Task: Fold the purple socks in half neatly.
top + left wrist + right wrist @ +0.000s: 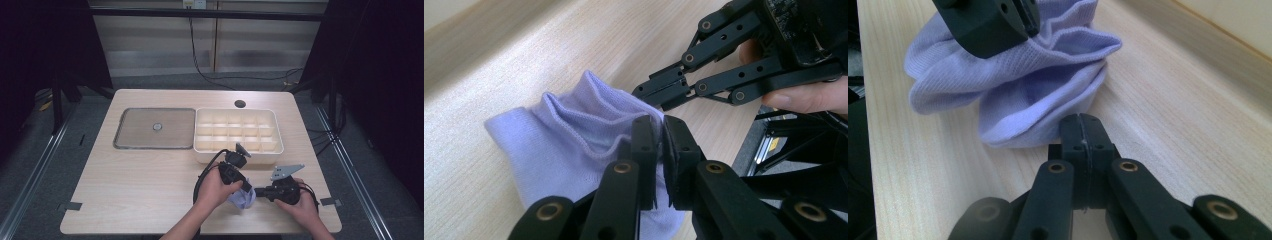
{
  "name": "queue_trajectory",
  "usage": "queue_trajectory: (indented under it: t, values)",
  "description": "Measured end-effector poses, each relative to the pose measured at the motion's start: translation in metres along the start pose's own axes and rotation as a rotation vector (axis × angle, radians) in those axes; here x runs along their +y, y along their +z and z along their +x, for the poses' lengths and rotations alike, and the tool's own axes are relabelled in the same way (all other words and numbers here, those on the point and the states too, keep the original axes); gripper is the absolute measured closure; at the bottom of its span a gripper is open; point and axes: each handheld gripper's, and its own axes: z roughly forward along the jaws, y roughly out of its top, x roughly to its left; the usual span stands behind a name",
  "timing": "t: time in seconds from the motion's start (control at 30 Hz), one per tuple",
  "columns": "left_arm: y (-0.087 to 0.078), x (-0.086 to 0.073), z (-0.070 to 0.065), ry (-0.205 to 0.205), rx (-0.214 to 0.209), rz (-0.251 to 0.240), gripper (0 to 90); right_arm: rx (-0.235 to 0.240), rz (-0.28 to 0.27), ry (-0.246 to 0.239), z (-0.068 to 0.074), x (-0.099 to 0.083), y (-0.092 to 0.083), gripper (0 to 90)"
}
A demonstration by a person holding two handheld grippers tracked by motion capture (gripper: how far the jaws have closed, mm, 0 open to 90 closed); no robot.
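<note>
A lavender sock (241,199) lies bunched on the wooden table near its front edge, between the two hands. My left gripper (246,189) comes at it from the left and above. In the left gripper view its jaws (660,122) are shut on the sock's (569,145) cuff fabric. My right gripper (256,192) reaches in from the right, low over the table. Its jaws (1080,119) are pressed together at the sock's (1013,75) lower edge, where the folds gather. The right gripper (646,93) also appears in the left gripper view, tips on the fabric.
A white box with several empty compartments (201,150) stands just behind the grippers. A flat grey tray (135,137) with a small round knob (157,127) lies to its left. A round hole (240,104) is at the table's back. The front edge is close to the hands.
</note>
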Motion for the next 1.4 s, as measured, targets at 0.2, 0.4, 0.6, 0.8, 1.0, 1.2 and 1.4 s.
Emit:
queue_trajectory:
  t: [0.2, 0.4, 0.6, 0.8, 1.0, 1.2, 1.4]
  values:
    - [0.002, 0.0, 0.0, 0.003, 0.001, -0.003, 84.4, 0.002, -0.002, 0.001, 0.0, 0.0, 0.0, 90.0]
    - [0.005, 0.0, -0.001, -0.001, 0.004, -0.01, 84.1, 0.001, -0.002, 0.0, 0.0, 0.0, 0.0, 90.0]
    - [0.011, -0.002, 0.0, 0.013, 0.023, 0.009, 83.5, 0.003, -0.004, -0.001, 0.0, 0.0, 0.001, 90.0]
    - [0.014, -0.003, 0.0, 0.007, 0.018, 0.005, 83.0, 0.003, -0.004, -0.001, 0.0, 0.0, 0.001, 90.0]
    - [0.01, -0.004, 0.001, 0.007, 0.012, -0.002, 78.2, 0.001, -0.004, -0.003, 0.0, 0.0, 0.0, 90.0]
    - [0.007, -0.005, 0.002, 0.007, 0.011, -0.011, 74.9, 0.002, -0.005, -0.001, 0.0, 0.0, 0.0, 90.0]
    - [0.003, -0.005, 0.001, 0.01, 0.015, -0.024, 72.6, 0.002, -0.007, -0.002, 0.0, 0.0, 0.0, 90.0]
